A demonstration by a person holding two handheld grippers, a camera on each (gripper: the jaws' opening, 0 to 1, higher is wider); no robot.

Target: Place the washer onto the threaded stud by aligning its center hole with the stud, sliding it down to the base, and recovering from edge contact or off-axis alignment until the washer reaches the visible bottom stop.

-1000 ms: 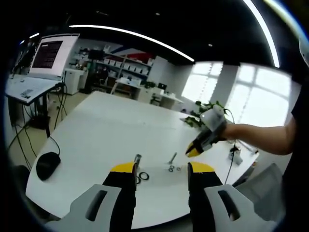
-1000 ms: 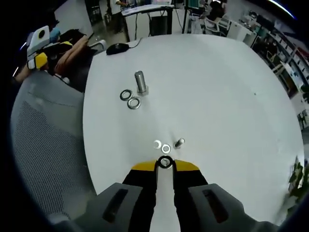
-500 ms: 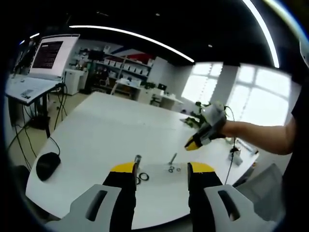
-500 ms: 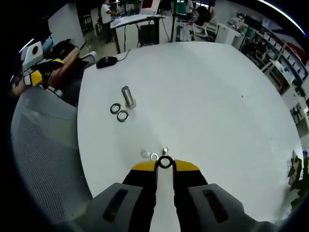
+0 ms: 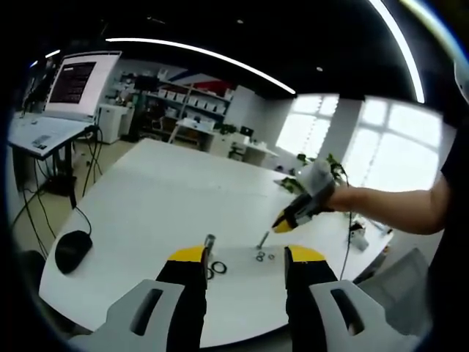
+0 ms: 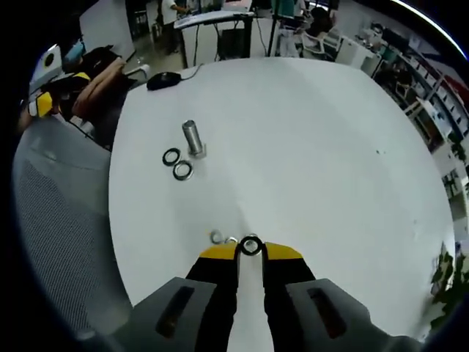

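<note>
Yellow-tipped right gripper (image 6: 250, 251) pinches a small washer (image 6: 251, 246) at its tips, jaws nearly closed on it, above the white table (image 6: 315, 147). Small stud (image 5: 262, 240) sits under my tips in the left gripper view, hidden in the right one, spare washers (image 6: 220, 237) beside. My left gripper (image 5: 244, 255) idles open near the edge. I'd level the washer, centre its hole over the stud, lower slowly, wiggle if it catches. Larger stud (image 6: 193, 137) with two rings (image 6: 176, 163) stands well apart.

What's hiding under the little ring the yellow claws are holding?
Right under the washer in the right gripper lies the white table, with two loose washers beside it. The gripper's tips cover the spot directly below.
</note>
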